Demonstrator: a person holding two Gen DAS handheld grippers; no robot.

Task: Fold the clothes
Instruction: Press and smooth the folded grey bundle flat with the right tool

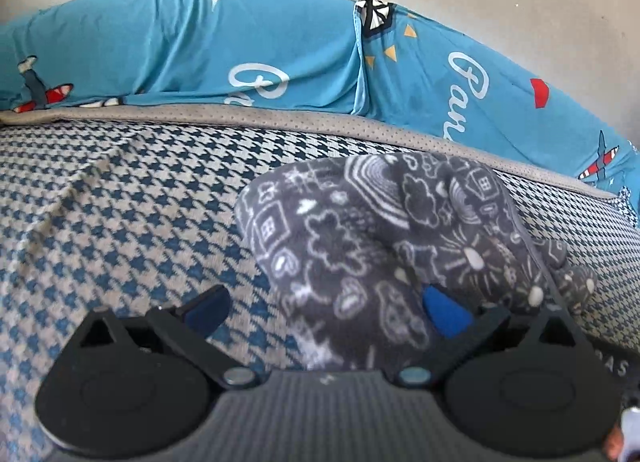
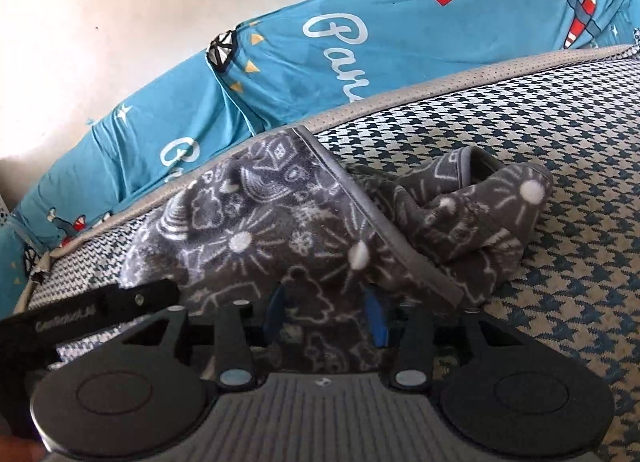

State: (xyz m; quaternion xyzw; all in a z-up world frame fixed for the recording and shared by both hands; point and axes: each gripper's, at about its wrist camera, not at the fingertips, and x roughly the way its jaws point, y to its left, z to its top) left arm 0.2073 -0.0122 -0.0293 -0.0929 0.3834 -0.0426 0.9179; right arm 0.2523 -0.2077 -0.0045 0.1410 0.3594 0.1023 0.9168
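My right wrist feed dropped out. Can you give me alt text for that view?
The right gripper is shut on a grey patterned fleece garment, bunched on a houndstooth bed cover. A blue printed sheet lies behind, along a pale wall.

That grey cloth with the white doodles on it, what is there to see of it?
The grey cloth looks like soft fleece, printed with white doodles: suns, clouds, houses, hearts. A plain grey band edges it. It lies bunched and partly folded on the houndstooth cover, near the blue sheet. One lump spills to the side. The right gripper is closed on a fold. The left gripper stands open, the cloth lying between its fingers and against one of them.
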